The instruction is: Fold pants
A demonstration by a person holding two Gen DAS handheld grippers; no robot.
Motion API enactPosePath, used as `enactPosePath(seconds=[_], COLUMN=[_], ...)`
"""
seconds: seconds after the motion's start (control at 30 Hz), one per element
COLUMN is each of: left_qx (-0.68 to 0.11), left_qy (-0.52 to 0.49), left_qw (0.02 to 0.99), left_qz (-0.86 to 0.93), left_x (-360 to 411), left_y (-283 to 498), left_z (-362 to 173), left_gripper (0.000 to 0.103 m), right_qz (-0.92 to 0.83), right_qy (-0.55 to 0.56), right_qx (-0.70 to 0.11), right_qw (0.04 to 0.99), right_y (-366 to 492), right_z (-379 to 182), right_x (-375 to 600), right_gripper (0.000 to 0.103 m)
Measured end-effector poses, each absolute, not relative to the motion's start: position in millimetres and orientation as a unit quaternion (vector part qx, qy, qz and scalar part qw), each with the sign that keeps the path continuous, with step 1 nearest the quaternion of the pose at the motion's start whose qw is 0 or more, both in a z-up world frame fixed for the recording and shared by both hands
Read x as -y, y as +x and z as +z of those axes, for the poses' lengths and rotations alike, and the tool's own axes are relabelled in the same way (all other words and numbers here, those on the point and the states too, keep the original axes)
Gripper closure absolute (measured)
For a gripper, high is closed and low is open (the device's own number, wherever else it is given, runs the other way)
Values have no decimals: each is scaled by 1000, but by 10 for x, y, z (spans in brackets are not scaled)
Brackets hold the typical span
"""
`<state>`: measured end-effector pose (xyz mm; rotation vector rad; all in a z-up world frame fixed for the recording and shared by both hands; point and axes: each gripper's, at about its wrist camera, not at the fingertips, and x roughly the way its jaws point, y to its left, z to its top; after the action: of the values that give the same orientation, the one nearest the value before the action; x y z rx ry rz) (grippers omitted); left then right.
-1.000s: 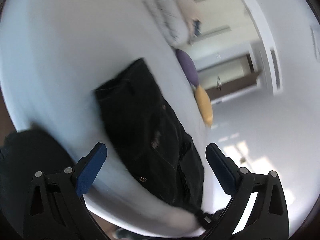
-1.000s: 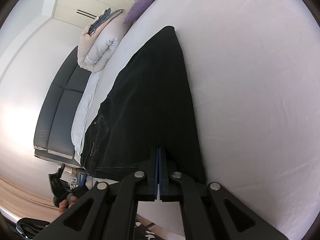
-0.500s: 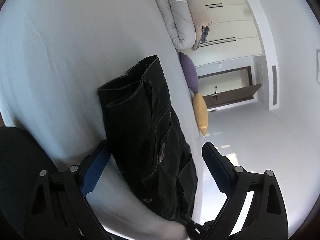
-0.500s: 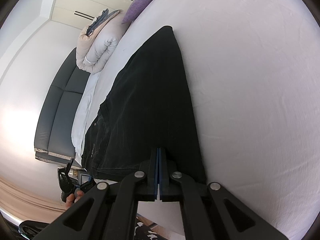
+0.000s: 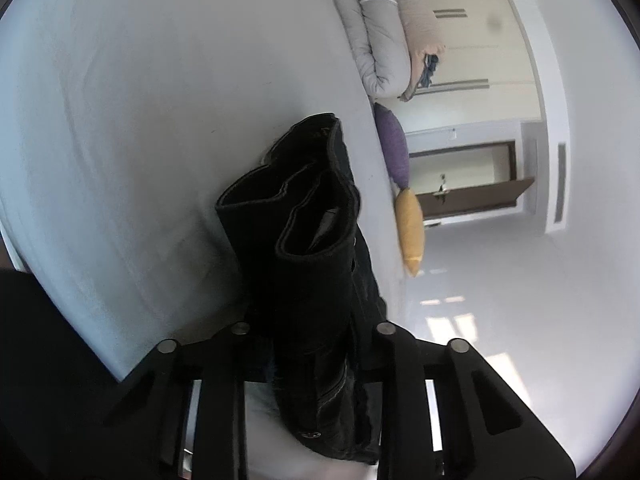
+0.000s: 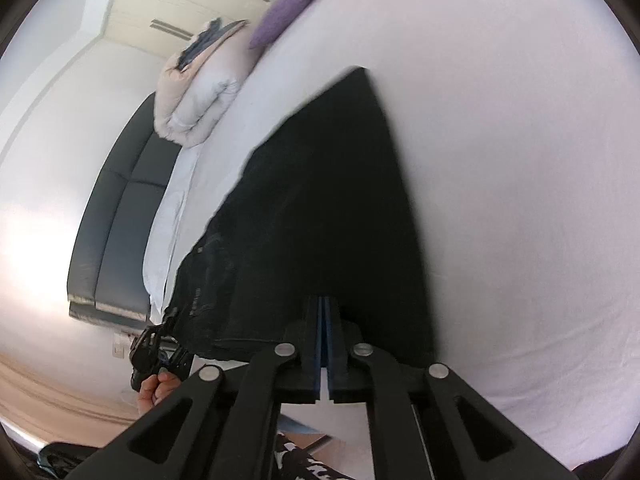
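Observation:
Black pants (image 6: 320,208) lie on the white bed (image 6: 520,160), folded lengthwise. My right gripper (image 6: 323,312) is shut on the near hem end of the legs. In the left wrist view the waistband end of the pants (image 5: 304,240) is bunched upright between the jaws. My left gripper (image 5: 312,344) is shut on it, its fingertips hidden by the cloth. The left gripper and the hand that holds it also show at the lower left of the right wrist view (image 6: 156,356).
A rolled beige and white duvet (image 5: 380,32) (image 6: 196,96), a purple cushion (image 5: 394,144) (image 6: 284,16) and a yellow cushion (image 5: 410,232) lie at the bed's far end. A dark sofa (image 6: 116,216) stands beyond the bed. Wardrobe doors (image 5: 472,52) and an open doorway (image 5: 464,192) are behind.
My left gripper moved onto the waistband and closed on it, lifting and bunching the cloth. My right gripper stayed shut on the hem; the view shifted slightly.

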<state>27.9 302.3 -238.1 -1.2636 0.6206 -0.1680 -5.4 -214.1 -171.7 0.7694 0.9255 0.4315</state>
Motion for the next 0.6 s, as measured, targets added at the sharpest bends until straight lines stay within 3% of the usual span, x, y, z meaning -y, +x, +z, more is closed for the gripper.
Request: enactPosePath(seconds=[0.27, 0.6], left_qx=[-279, -284], left_qy=[-478, -415], left_qw=[829, 860], left_qz=[-79, -84], left_x=[-2836, -2620], left_y=[407, 416], left_z=[-1931, -1722], left_gripper=[84, 84], right_qz=[283, 284], right_qy=[289, 249], right_qx=[-449, -534], right_qw=[797, 757], right_y=[558, 1495], right_z=[-1247, -1681], right_x=[1299, 379], right_gripper=[98, 98])
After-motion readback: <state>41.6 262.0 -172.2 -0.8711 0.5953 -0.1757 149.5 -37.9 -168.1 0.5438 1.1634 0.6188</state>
